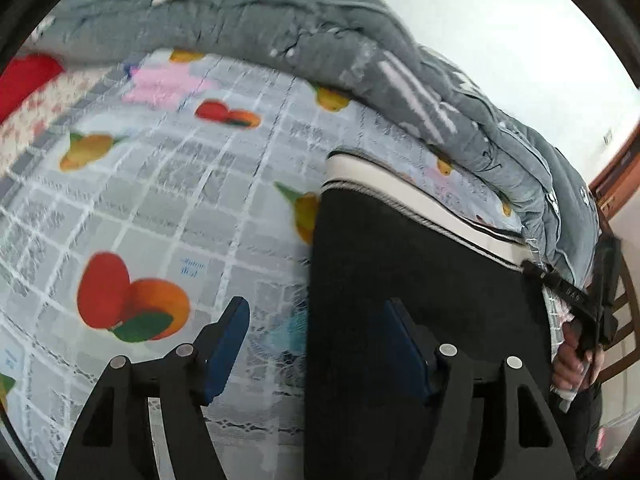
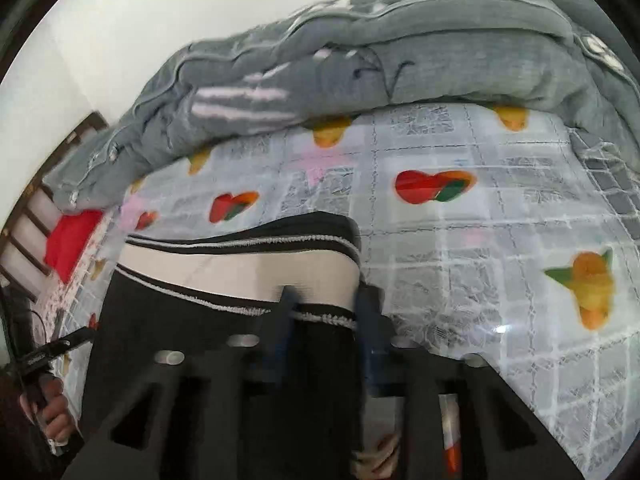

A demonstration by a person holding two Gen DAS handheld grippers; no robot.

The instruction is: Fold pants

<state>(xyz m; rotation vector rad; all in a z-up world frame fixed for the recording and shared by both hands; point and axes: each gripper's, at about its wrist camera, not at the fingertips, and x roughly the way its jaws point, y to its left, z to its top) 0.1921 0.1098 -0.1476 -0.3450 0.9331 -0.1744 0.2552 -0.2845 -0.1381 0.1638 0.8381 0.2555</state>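
Black pants (image 1: pixel 420 264) with a white, black-striped waistband (image 1: pixel 400 184) lie on the bed. My left gripper (image 1: pixel 316 344) is open above the pants' left edge, one blue pad over the sheet, the other over the black cloth. In the right wrist view the pants (image 2: pixel 192 340) fill the lower left, waistband (image 2: pixel 240 268) across the middle. My right gripper (image 2: pixel 326 320) is partly open at the waistband's right corner, its fingers straddling the cloth edge; the frame is blurred. The right gripper also shows in the left wrist view (image 1: pixel 560 284) at the waistband's far end.
The bed has a pale checked sheet with fruit prints (image 1: pixel 160 208). A rumpled grey quilt (image 1: pixel 320 40) lies along the far side, also in the right wrist view (image 2: pixel 400 60). A red cloth (image 2: pixel 72 240) and a wooden headboard (image 2: pixel 36 216) are at one end.
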